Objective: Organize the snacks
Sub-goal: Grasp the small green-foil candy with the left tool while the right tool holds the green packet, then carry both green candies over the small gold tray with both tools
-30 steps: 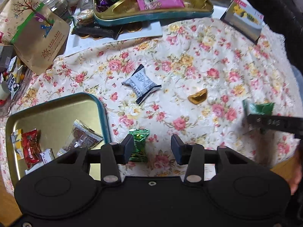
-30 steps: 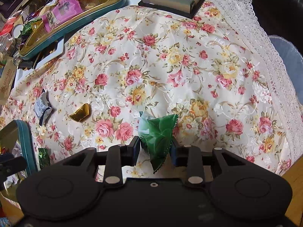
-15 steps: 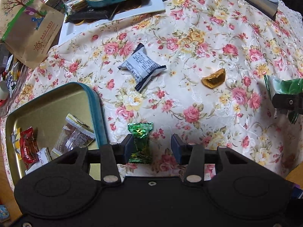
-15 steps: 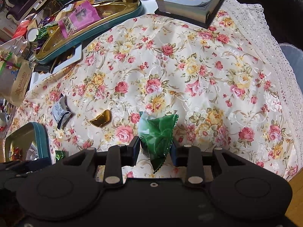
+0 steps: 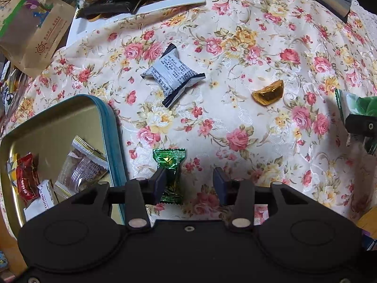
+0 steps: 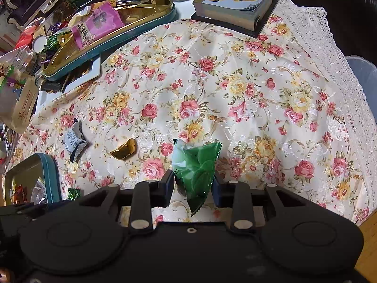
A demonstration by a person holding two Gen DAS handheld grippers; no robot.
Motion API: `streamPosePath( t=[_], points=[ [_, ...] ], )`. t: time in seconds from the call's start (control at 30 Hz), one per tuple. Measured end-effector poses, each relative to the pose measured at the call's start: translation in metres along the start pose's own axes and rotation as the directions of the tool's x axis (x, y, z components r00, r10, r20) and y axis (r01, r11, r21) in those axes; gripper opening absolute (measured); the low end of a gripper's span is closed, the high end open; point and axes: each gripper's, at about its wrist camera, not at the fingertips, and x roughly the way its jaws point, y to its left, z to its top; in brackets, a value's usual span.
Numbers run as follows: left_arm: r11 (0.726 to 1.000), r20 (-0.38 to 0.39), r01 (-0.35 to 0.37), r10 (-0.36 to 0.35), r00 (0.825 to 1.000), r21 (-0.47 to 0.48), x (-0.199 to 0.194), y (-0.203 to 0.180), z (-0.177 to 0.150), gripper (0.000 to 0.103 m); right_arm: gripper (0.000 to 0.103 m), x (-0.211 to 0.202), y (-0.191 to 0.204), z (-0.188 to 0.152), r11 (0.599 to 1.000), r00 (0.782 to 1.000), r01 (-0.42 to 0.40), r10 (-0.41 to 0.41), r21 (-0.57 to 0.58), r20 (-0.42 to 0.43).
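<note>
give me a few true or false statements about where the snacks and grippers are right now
1. The right gripper is shut on a green packet. True.
2. The left gripper is shut on the dark green foil candy. False: its jaws stand open, and the candy lies on the cloth beside the left finger.
3. The gold ingot-shaped candy lies inside the near tin tray. False: it lies on the floral tablecloth, apart from the tray.
4. The white and black packet lies on the tablecloth, outside the tray. True.
5. The near tin tray holds a red-wrapped snack. True.
</note>
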Motion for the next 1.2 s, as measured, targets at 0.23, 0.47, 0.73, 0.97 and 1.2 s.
streamPosePath(
  t=[0.23,0.47,0.73,0.97,1.2],
  points=[
    [0.996,0.008,0.075,-0.075,0.997,-0.044,-0.003,0.017,0.002,0.052,0.035,-0.006,0.0,0.001,1.0,1.0,-0.018,0.018,0.001,0.014],
    [0.999,0.003,0.025,-0.024,1.0,-0.045,0.006,0.023,0.004,0.052,0.035,-0.017,0.002,0.003,0.999,0.998,-0.054,0.054,0.0,0.037],
    [0.991,-0.047,0.121,-0.124,0.991,-0.063,0.016,0.01,0.003,0.047,0.035,-0.022,0.005,0.001,0.997,0.997,-0.064,0.066,-0.033,0.051],
    [0.989,-0.036,0.145,-0.144,0.989,0.034,0.01,-0.027,0.002,0.047,0.035,-0.006,-0.002,-0.002,0.999,1.0,-0.03,0.03,-0.029,0.009],
    [0.991,-0.027,0.12,-0.119,0.993,0.062,0.009,-0.041,0.0,0.049,0.037,0.011,-0.01,-0.003,1.0,1.0,0.001,-0.001,-0.006,-0.017]
  ],
)
